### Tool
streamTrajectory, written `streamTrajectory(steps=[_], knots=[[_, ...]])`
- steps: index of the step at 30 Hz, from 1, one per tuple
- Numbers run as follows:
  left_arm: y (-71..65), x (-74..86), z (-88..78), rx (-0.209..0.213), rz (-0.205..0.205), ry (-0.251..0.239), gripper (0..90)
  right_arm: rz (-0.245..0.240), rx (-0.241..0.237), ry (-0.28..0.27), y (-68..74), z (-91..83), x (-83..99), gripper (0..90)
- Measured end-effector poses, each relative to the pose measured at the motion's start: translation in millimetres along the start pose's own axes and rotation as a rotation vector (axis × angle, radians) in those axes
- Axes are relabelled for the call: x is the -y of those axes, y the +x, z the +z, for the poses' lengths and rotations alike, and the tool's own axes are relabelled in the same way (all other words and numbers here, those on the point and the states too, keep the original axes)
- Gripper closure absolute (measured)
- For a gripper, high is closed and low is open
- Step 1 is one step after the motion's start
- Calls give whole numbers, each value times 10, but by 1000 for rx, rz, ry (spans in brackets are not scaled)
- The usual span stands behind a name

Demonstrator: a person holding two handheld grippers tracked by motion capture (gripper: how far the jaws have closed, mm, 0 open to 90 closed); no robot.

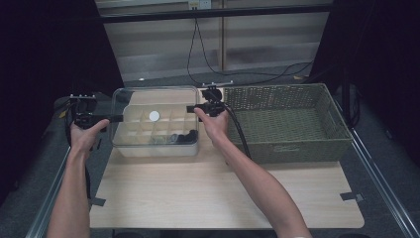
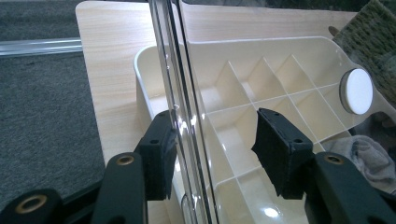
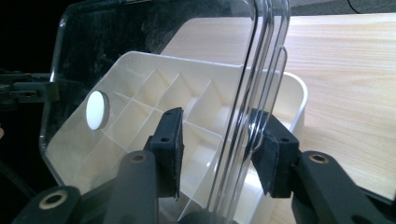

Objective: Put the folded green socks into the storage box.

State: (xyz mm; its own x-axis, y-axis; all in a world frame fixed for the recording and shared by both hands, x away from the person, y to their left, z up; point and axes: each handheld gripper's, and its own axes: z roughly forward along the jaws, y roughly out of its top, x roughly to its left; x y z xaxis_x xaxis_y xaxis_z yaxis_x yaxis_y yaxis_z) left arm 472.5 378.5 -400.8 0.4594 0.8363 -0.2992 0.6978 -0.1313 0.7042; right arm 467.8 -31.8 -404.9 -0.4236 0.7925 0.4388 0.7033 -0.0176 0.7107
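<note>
- Step in hand, as I read it: setting the clear hard-plastic lid (image 1: 148,94) w/ white round knob (image 1: 154,116) on the cream plastic divider box (image 1: 158,150). The lid is lying over the box top and looking shifted toward the box's far side; can't tell if it's fully seated.
- L gripper (image 1: 119,118) is sitting at the box's left end, jaws spread, lid edge running between them w/o being pinched.
- R gripper (image 1: 190,108) is sitting at the box's right end, jaws likewise spread astride the lid rim, not clamping.
- To do it well: check the lid is lining up w/ all box corners before pulling away; back both grippers straight outward from the box so no jaw is catching the rim and dragging it.
- Dark small items (image 1: 185,137) are lying in the box's near-right cells.
- The box is standing on a pale wood board (image 1: 223,193); a green woven basket (image 1: 297,148) is sitting just right of the box.
- Grey carpet-like top (image 1: 381,163) is surrounding the board; a black cable (image 1: 208,64) is hanging beyond the box; the room is dark.
</note>
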Motion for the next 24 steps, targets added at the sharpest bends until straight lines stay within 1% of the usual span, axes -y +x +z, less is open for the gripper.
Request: streamTrajectory(steps=[1,2,3,4,6,11,12,13,15,16,17,18,20,21,22,24], knots=[[4,0,9,3,-1,1,490,-2,6,2,3,9,0,560],[-1,2,20,-2,-14,0,487,2,12,5,8,17,0,556],[8,5,29,-2,-10,4,482,-1,13,6,7,26,0,553],[10,8,41,0,-20,2,478,0,13,6,6,33,0,551],[23,12,57,-2,-13,11,469,-2,19,7,5,51,-1,544],[35,20,115,0,-33,15,444,2,32,11,-4,100,3,524],[39,18,125,-4,-27,23,436,6,33,11,-6,109,6,520],[34,17,141,-8,-35,21,427,6,35,13,-10,119,10,518],[32,11,170,-16,-23,38,401,11,35,18,-18,139,17,513],[36,7,182,-14,-25,43,393,12,35,22,-24,145,20,512],[33,6,198,-16,-38,34,389,16,34,27,-30,152,22,510],[43,3,206,-15,-33,38,387,18,34,27,-41,164,24,508],[46,0,230,-16,-42,39,382,24,30,33,-66,186,28,504],[59,1,238,-14,-31,50,379,29,30,35,-77,199,31,502],[61,6,250,-11,-40,50,377,30,30,37,-90,212,36,499],[69,19,274,-12,-43,50,372,34,34,42,-107,232,51,491]])
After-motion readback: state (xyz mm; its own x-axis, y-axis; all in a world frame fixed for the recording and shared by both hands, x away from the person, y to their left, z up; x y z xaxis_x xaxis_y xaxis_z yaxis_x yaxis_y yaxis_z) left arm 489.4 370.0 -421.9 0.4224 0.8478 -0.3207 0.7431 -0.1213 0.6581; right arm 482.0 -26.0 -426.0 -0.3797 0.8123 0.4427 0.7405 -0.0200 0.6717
